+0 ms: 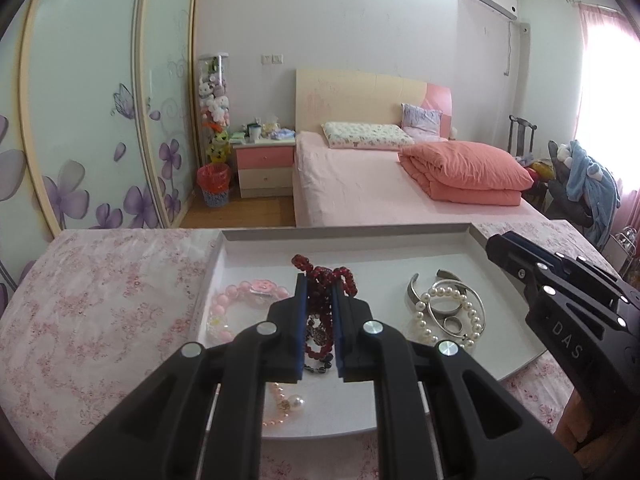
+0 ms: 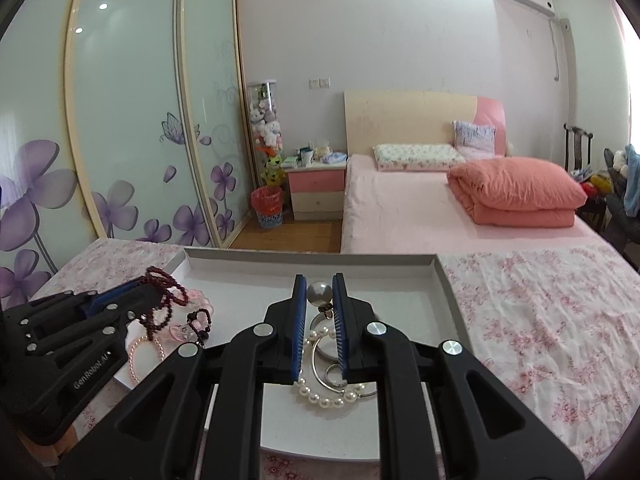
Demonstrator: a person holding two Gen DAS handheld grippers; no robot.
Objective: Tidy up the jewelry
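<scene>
A white tray (image 1: 360,246) sits on the floral cloth. My left gripper (image 1: 320,286) is shut on a dark red bead string (image 1: 320,280) and holds it over the tray; the string also shows in the right wrist view (image 2: 160,300). My right gripper (image 2: 319,286) is shut on a large grey pearl (image 2: 319,294) above the tray (image 2: 440,280). Under it lie a white pearl bracelet (image 2: 324,398), silver bangles (image 2: 320,364) and a ring (image 2: 332,372). These also show in the left wrist view: pearl bracelet (image 1: 472,312), silver cuff (image 1: 412,292). Pink bead bracelets (image 1: 224,308) lie at the tray's left.
A thin pink pearl chain with a white pearl (image 1: 296,402) lies at the tray's near edge. The floral cloth (image 2: 540,320) spreads right of the tray. Beyond the table stand a pink bed (image 1: 360,184), a nightstand (image 1: 264,168) and wardrobe doors (image 1: 100,100).
</scene>
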